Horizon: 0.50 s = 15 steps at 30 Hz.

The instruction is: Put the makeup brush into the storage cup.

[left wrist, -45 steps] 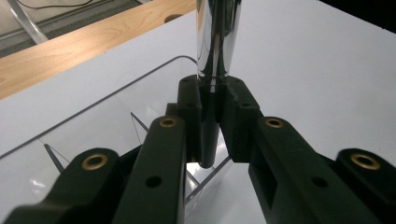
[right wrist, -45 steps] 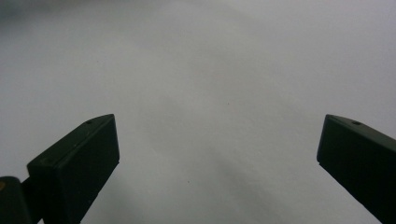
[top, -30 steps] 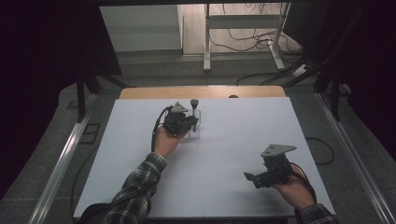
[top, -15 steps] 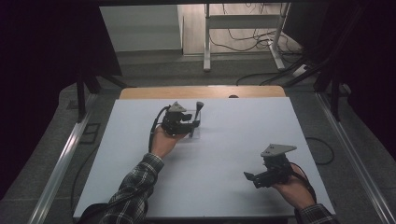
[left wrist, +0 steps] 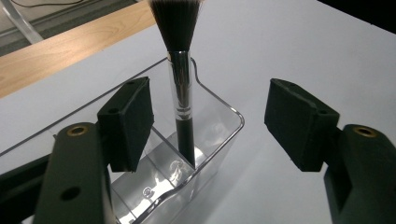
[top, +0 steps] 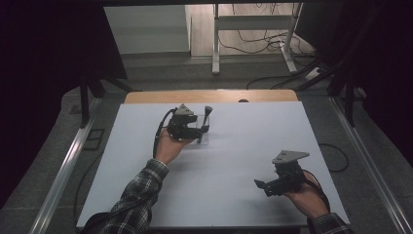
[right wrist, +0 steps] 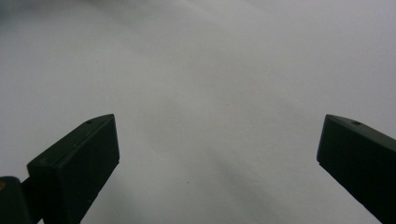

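Your left gripper (left wrist: 205,126) fingers have just been opening, makeup brush (left wrist: 181,79) released upright in clear organizer (left wrist: 219,140); right gripper (top: 272,184) spread empty at 5 o'clock; back off next.

White worktop (top: 229,161) with a bare wooden strip (top: 209,96) along its far edge. Metal rails (top: 63,180) run down both sides on grey floor (top: 44,161). Beyond the worktop, a white metal stand (top: 216,39) on a lighter floor, loose cables (top: 253,41) tangled behind it, a black cable (top: 336,158) looping on the floor at right. Dark surroundings on both sides.
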Available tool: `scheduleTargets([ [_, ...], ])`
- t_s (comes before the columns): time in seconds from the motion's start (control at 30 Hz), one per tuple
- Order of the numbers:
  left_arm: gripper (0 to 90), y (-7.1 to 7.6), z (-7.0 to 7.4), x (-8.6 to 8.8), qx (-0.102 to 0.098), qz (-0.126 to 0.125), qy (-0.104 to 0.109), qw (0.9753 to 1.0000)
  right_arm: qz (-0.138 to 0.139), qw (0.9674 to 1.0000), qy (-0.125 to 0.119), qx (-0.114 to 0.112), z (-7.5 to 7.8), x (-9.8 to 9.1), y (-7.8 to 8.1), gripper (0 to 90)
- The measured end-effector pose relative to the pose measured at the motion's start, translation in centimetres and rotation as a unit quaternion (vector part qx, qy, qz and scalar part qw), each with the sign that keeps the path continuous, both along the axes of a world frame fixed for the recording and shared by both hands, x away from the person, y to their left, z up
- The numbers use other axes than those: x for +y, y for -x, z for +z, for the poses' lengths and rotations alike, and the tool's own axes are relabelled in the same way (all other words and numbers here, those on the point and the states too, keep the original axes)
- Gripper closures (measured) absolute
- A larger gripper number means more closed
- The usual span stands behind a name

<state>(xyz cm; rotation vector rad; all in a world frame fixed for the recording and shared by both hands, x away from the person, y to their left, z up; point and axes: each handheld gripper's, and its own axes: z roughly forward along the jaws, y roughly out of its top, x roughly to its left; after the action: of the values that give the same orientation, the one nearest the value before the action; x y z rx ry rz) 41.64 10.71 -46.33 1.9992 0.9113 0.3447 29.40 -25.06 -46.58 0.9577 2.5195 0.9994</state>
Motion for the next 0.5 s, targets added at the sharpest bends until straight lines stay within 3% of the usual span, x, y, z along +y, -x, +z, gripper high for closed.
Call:
scheduleTargets([
  [0.2,24.5,0.29,-0.06,0.0,0.005,-0.015,-0.005,0.9999,0.0,1.0,0.0,0.0,0.0,-0.01,0.0,0.0],
  [0.5,7.3,0.62,0.1,0.06,0.009,-0.023,-0.012,0.9996,-0.001,1.0,-0.001,0.0,0.03,-0.01,0.01,0.0],
])
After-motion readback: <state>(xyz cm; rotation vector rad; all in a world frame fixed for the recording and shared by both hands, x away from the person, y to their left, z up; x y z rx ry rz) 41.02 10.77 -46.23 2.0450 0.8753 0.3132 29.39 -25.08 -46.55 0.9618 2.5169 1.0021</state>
